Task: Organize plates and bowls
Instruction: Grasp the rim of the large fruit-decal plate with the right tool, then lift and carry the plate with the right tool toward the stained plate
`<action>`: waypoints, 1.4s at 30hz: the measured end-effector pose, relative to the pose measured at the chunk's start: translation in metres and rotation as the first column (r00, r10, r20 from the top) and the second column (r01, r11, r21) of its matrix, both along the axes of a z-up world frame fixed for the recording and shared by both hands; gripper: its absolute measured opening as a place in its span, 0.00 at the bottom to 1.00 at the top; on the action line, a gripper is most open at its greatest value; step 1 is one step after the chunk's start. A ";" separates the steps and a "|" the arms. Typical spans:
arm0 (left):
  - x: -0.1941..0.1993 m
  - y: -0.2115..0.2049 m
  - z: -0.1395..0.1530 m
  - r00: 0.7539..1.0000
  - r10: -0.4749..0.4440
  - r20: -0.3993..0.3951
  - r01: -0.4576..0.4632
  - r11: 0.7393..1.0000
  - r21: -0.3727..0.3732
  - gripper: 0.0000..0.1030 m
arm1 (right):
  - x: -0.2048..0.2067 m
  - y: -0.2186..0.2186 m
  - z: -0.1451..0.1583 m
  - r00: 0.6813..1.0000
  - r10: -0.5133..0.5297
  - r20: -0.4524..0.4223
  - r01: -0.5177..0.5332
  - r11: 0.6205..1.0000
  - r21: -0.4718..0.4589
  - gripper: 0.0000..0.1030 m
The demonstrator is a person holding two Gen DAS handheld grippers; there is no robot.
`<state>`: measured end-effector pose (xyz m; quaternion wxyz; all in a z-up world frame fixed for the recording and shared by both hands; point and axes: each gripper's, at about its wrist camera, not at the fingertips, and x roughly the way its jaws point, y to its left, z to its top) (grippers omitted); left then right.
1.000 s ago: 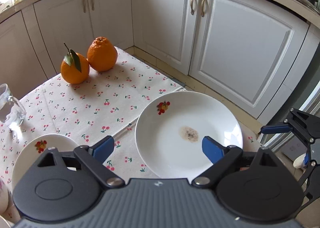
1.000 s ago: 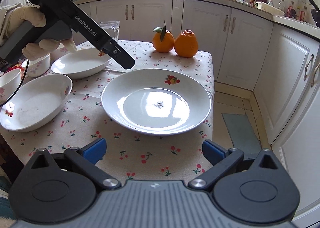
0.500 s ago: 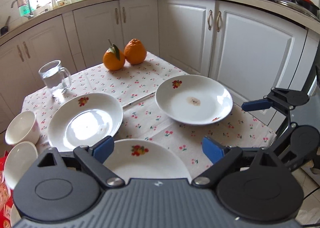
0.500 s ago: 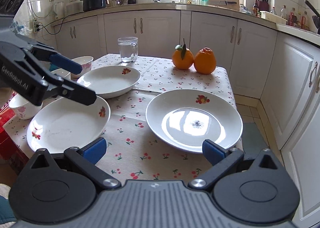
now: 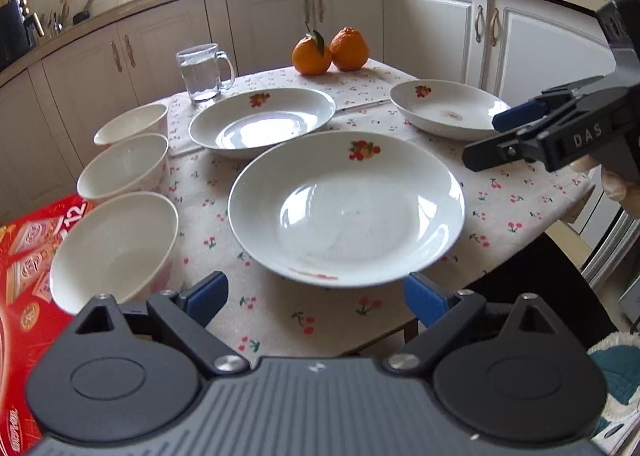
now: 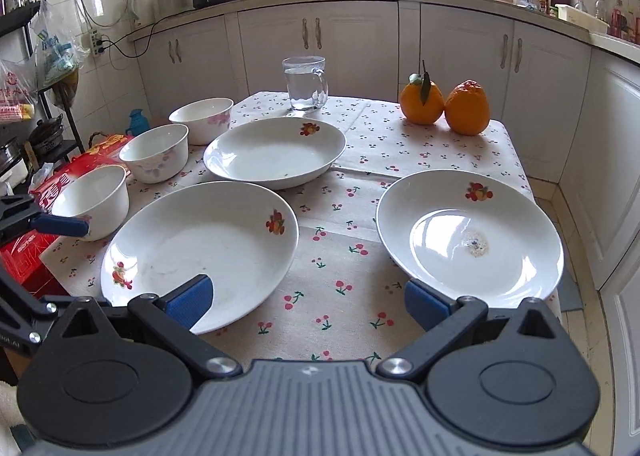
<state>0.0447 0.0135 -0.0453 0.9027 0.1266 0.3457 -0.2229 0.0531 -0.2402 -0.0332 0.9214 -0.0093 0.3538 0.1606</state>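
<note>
Both the left tool (image 5: 316,296) and right tool (image 6: 308,298) hover with fingers apart and empty, near three plates (image 5: 344,208) and three bowls (image 5: 114,252) on the tabletop (image 6: 340,256).

Left gripper (image 5: 316,296): jaws spread wide, empty, level, aimed at 12 o'clock. Right gripper (image 6: 308,298): jaws wide apart, empty, level; seen from the left at 3 o'clock, held in a gloved hand (image 5: 612,180).

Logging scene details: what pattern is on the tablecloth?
Small red cherries with green stems on the cream cotton tablecloth, clearest in the right wrist view.
</note>
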 end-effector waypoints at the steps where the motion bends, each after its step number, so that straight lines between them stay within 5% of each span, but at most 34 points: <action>1: 0.000 0.002 -0.004 1.000 0.000 -0.001 0.000 1.000 0.003 0.92 | 0.003 0.003 -0.001 1.000 0.010 -0.017 -0.010 1.000 0.013 1.00; 7: 0.006 0.002 -0.022 0.999 -0.044 0.001 0.044 0.999 0.023 0.92 | 0.019 0.022 -0.010 0.993 0.072 -0.089 -0.068 0.996 0.049 1.00; 21: 0.027 0.004 -0.035 0.995 -0.092 -0.035 0.089 0.993 -0.076 1.00 | 0.051 0.047 -0.034 0.970 0.122 -0.210 -0.113 0.992 0.055 1.00; 42: 0.031 -0.003 -0.034 0.994 -0.107 -0.029 0.104 0.992 -0.071 0.99 | 0.100 0.055 -0.034 0.915 0.302 -0.267 -0.284 0.953 0.106 1.00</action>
